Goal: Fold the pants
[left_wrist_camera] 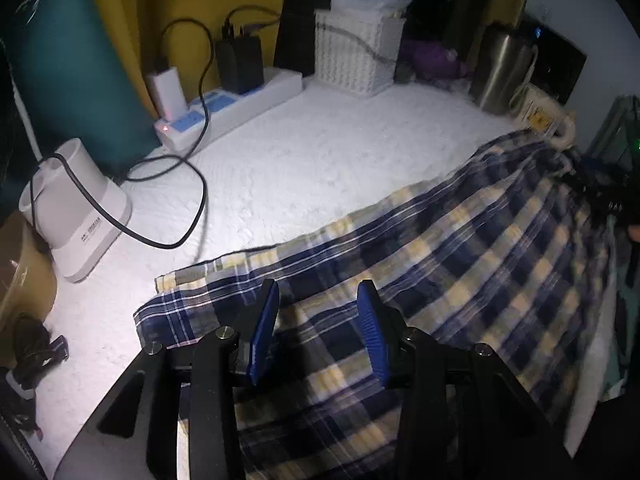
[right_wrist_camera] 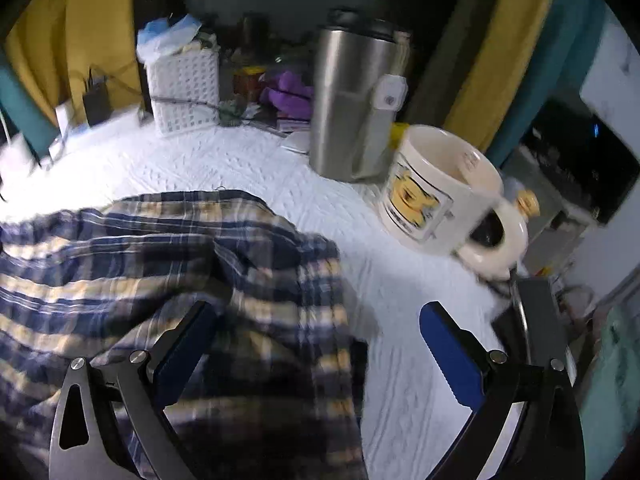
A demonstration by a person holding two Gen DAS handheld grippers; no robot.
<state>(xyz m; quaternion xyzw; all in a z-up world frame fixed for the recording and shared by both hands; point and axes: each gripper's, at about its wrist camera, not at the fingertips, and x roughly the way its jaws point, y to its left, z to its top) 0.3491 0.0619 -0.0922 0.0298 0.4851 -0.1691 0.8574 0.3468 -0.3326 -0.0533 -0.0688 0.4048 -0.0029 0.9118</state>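
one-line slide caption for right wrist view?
Right tongs open above plaid pants on white bedding, mug and steel tumbler behind.

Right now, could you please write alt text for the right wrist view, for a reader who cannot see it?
The right gripper, fingers wide open and holding nothing, hangs over blue and yellow plaid pants lying on a white quilted cover. Behind stand a cream mug, a steel tumbler and a white basket.

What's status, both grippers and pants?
Left hand-held gripper part open, right hand-held gripper wide open; neither grips. Plaid pants lie flat on white cover. Mug close beside waistband end.
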